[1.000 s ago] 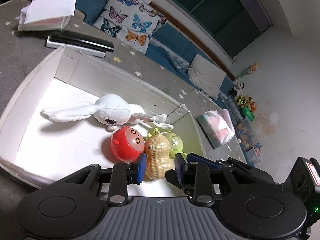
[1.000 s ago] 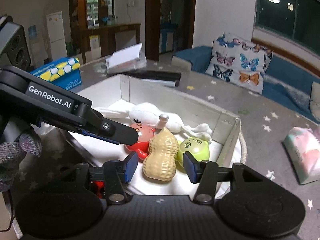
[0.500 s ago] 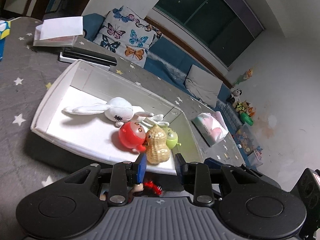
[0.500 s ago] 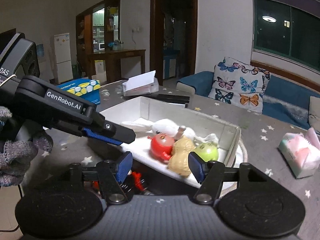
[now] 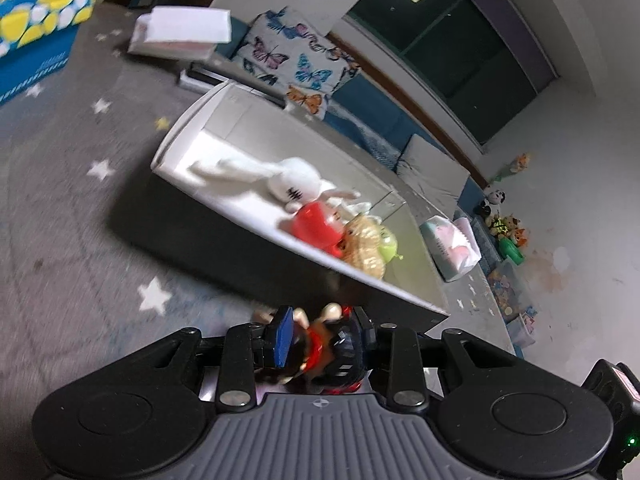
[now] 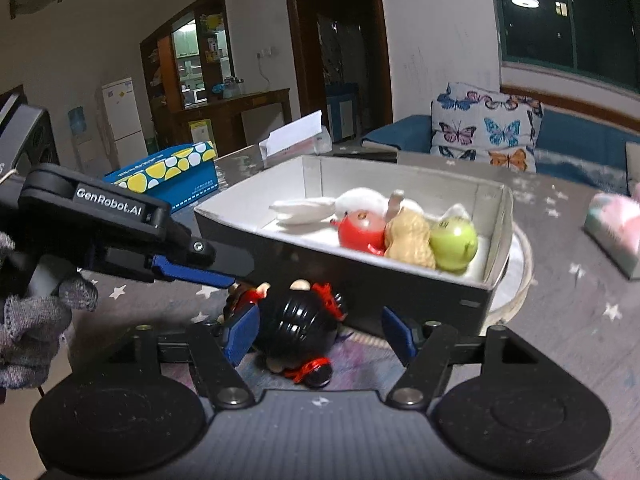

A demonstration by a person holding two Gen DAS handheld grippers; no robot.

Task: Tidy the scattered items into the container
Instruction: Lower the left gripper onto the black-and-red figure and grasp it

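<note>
Both cameras have backed out of the box since a second ago; its dark outer wall now fills the middle ground and a doll on the table has come into view below.

Left wrist view: box (image 5: 256, 240) sits on the star-print table (image 5: 68, 216), already holding a white plush rabbit (image 5: 292, 184), a red round toy (image 5: 318, 226), a peanut toy (image 5: 366, 246) and a green toy (image 5: 389, 246). The doll (image 5: 320, 344), black-haired with red trim, lies on the table just outside the box's near wall. The left gripper (image 5: 318, 336) brackets it with jaws fairly wide; whether the pads press on it I cannot tell through the blur.

Right wrist view: the doll (image 6: 296, 324) lies on its side, ribbed black hair toward the camera, red ribbons at either end. The right gripper (image 6: 320, 334) is opening around it: the left pad is close against the hair, the right pad stands well clear, so no grip. The left gripper (image 6: 224, 276) reaches in from the side over the doll's far end.

Handling, as a judgement: small, light, probably hard plastic; the rounded ribbed head may slip. Best taken across the head or torso, not the ribbons.
</note>
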